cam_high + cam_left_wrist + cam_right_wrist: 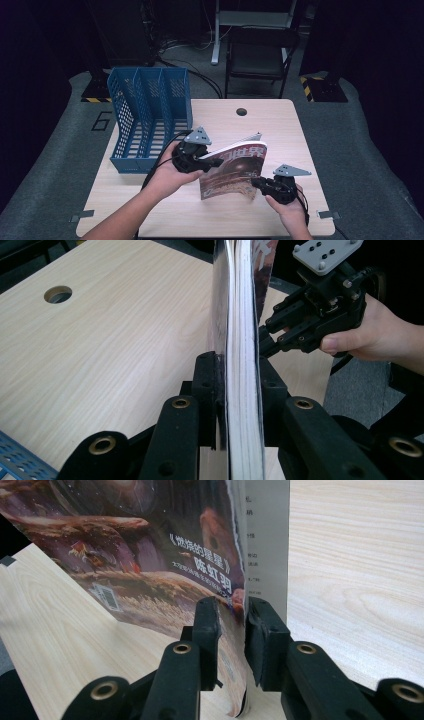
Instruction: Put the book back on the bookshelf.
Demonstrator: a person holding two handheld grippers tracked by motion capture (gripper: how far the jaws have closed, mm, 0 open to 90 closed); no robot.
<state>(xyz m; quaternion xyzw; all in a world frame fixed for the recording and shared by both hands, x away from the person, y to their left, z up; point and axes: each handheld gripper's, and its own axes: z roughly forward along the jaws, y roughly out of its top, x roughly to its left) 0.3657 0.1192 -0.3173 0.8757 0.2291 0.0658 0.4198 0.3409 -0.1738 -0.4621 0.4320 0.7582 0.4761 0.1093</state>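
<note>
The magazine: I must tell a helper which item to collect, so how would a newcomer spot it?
On the wooden table, look right of the blue file rack, toward the near edge. The magazine stands upright there, clamped between the left gripper and the right gripper. It is the only printed item, with a reddish-brown glossy cover.

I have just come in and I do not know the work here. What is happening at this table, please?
A person holds a magazine upright on its edge on the wooden table, using a hand-held gripper in each hand. The left gripper is clamped on the stack of pages at one side, and the right gripper pinches the opposite side, near the cover. A blue file rack with empty compartments stands at the table's left side, behind the left hand. The magazine is not yet in it.
</note>
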